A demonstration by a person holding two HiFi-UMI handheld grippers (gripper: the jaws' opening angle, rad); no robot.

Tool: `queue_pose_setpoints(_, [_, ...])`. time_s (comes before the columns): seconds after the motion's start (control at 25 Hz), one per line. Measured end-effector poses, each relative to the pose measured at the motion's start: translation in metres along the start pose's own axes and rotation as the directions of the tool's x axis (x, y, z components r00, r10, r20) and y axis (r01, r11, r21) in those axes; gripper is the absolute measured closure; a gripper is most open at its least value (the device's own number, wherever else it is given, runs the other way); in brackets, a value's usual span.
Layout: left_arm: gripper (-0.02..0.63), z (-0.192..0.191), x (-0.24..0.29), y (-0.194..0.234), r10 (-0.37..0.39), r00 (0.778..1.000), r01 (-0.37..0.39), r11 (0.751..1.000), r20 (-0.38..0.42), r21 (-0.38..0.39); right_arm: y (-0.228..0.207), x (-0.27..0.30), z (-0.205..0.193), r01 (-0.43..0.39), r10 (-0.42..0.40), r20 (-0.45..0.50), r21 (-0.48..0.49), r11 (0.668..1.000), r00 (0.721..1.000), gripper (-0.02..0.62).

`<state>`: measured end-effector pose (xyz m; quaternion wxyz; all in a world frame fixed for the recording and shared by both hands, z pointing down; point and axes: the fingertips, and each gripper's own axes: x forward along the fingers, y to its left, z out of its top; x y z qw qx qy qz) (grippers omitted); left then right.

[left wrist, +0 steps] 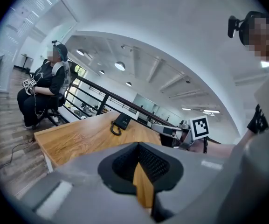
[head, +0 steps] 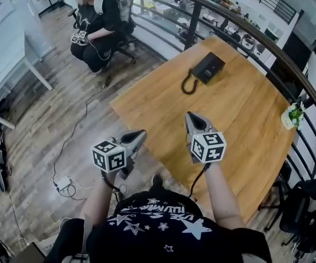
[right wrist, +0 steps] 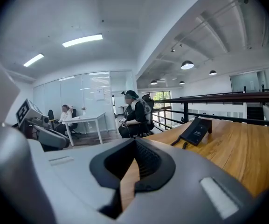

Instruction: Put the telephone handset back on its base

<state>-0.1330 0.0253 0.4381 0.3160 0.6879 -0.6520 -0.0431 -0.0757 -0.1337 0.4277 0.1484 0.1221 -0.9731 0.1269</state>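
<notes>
A black telephone (head: 208, 67) lies at the far side of the wooden table (head: 240, 125), its coiled cord (head: 188, 85) looping toward me. From here the handset seems to lie on the base, but I cannot tell for sure. The phone also shows small in the left gripper view (left wrist: 121, 121) and in the right gripper view (right wrist: 197, 130). My left gripper (head: 141, 133) hangs shut and empty off the table's near-left corner, over the floor. My right gripper (head: 191, 115) is shut and empty above the near part of the table, well short of the phone.
A curved black railing (head: 245, 34) runs behind the table. A seated person (head: 97, 26) holds grippers at the back left, beside a white desk (head: 15, 64). A cable and power strip (head: 64, 184) lie on the floor. A small plant (head: 293, 115) stands at the table's right edge.
</notes>
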Motion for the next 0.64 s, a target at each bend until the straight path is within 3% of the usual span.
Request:
queue_pose_setpoints(0.4, [0.603,-0.049,-0.113,-0.043,0.077,0.995,-0.077,0.997,0.058,-0.009,0.109,-0.064,-0.025,-0.084,0.083,-0.017,-0.057,0.995,0.996,0.595])
queue_pose_setpoints(0.64, [0.603,-0.083,-0.158,-0.063,0.103,0.993,-0.102,0.995,0.065,-0.023,0.148,-0.105,-0.055,-0.092,0.091,-0.026,-0.049,0.995,0.996,0.595])
